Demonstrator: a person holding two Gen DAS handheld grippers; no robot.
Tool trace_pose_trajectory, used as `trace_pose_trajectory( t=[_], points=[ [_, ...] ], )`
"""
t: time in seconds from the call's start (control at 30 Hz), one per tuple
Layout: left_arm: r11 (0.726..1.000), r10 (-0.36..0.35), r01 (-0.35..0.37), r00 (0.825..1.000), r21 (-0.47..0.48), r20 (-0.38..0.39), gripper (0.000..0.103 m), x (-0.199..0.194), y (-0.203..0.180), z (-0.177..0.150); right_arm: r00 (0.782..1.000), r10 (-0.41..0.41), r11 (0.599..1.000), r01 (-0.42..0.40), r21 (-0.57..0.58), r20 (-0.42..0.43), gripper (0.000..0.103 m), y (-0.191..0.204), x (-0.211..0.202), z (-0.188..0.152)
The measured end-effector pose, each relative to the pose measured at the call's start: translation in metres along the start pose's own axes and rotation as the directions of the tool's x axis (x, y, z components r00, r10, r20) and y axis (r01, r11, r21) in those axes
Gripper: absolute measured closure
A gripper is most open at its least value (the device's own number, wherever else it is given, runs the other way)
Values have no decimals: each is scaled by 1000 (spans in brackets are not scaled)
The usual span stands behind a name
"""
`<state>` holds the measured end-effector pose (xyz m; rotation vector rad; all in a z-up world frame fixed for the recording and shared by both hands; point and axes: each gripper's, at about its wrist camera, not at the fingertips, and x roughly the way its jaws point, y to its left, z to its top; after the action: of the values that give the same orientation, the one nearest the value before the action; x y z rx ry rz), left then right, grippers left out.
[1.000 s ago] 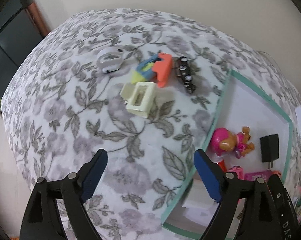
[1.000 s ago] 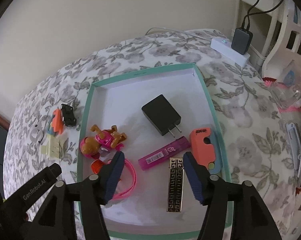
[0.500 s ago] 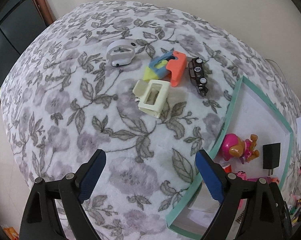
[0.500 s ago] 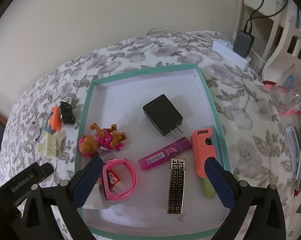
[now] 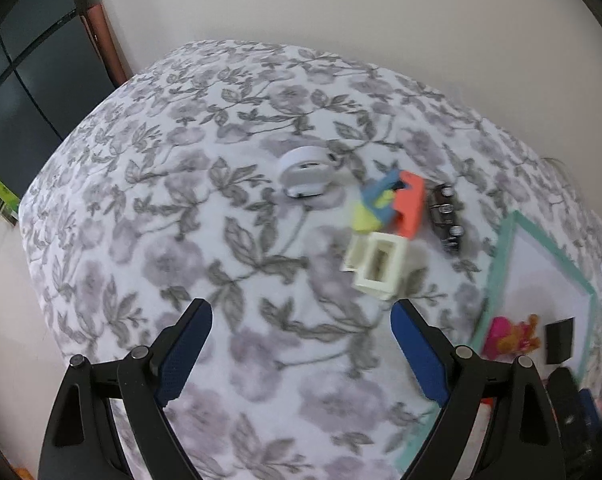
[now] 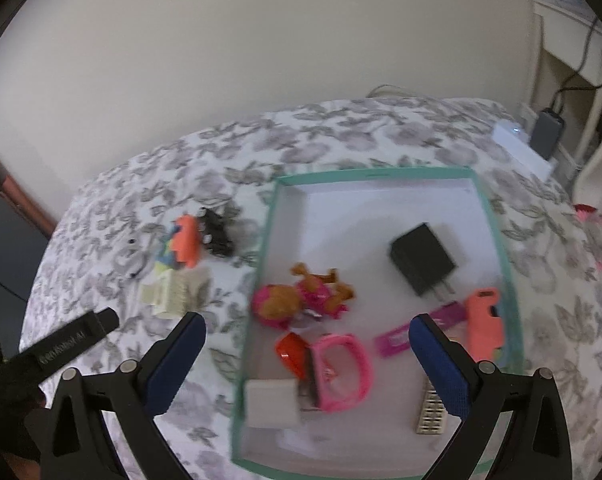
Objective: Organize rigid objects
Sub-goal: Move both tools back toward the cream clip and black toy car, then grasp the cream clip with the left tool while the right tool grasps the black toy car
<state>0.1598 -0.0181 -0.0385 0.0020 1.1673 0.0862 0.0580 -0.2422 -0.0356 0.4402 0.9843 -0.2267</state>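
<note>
On floral fleece blanket (image 5: pixel 149 208), boxy cream plastic holder (image 5: pixel 379 266), teal-rimmed tray (image 6: pixel 497 216)

A: What is carrying everything?

B: A bed (image 5: pixel 205 184) with a grey floral cover.

A: And what is lying on it?

B: A teal-rimmed tray (image 6: pixel 497 216), a white ring (image 5: pixel 307 166), a cream block (image 5: pixel 379 266), an orange piece (image 5: pixel 411 210) leaning on blue-yellow bits, a dark toy car (image 5: pixel 445 216), and a white power strip (image 6: pixel 521 152).

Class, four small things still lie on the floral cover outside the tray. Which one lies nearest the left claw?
The cream block: it lies just beyond the left claw, ahead of the orange piece, toy car and white ring.
</note>
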Motion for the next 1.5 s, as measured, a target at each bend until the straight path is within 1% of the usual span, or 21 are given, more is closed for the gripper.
trace_pose_trajectory(
  t=[0.07,0.13,0.3,0.33,0.4,0.5,0.6,0.67,0.73,0.83,0.9,0.93,0.97,1.1,1.13,1.37,1.4,1.43,1.47,1.5],
  points=[
    [999,-34,33,999,-35,-20,12,8,12,2,1000,10,1000,-10,-17,-8,0,7,4,0],
    [997,-40,37,998,-64,-41,12,17,21,3,1000,21,999,-21,-30,-8,0,13,6,1],
    [995,-59,54,997,-82,-52,12,29,32,6,998,55,998,-55,-40,16,0,26,8,10],
    [994,-71,67,996,-85,-53,12,32,33,7,998,62,997,-62,-43,20,0,29,9,13],
    [993,-96,92,994,-77,-49,12,34,31,10,996,87,995,-86,-49,26,0,36,13,19],
    [994,-108,107,994,-38,-33,12,37,24,16,994,103,993,-101,-65,30,0,44,21,27],
    [990,-139,139,990,-5,-33,12,44,14,20,993,116,990,-115,-78,13,3,50,35,34],
    [989,-149,149,988,21,-32,12,48,8,23,993,121,989,-120,-86,0,11,54,44,38],
    [986,-159,161,987,47,-32,12,51,1,25,992,124,989,-124,-85,-16,14,57,55,45],
    [981,-176,178,984,75,-37,12,57,-8,27,990,135,986,-138,-96,-43,24,63,70,53],
    [978,-182,185,982,93,-43,12,61,-13,27,988,142,983,-149,-108,-65,27,68,81,58],
    [976,-188,192,981,106,-49,12,64,-16,28,987,143,982,-150,-110,-72,30,71,85,60],
    [974,-193,198,980,113,-51,12,66,-18,27,987,143,982,-151,-114,-78,35,72,89,62],
    [969,-203,208,978,134,-50,12,72,-24,29,986,124,978,-141,-153,-111,43,82,107,68],
    [968,-205,209,978,137,-48,12,72,-24,30,985,120,976,-140,-166,-121,47,85,112,69],
    [961,-201,202,979,187,-27,15,78,-33,32,981,84,969,-122,-213,-177,54,95,146,72],
    [961,-198,199,980,194,-26,16,79,-35,32,980,78,968,-119,-221,-184,55,97,150,72],
    [959,-196,197,980,203,-27,24,80,-37,32,979,75,967,-117,-225,-189,58,98,153,72],
    [957,-199,201,979,209,-32,29,82,-38,32,978,70,966,-115,-230,-196,59,99,158,72],
    [956,-200,203,979,212,-37,29,84,-39,31,977,64,965,-112,-236,-203,59,100,162,72]
  ],
)
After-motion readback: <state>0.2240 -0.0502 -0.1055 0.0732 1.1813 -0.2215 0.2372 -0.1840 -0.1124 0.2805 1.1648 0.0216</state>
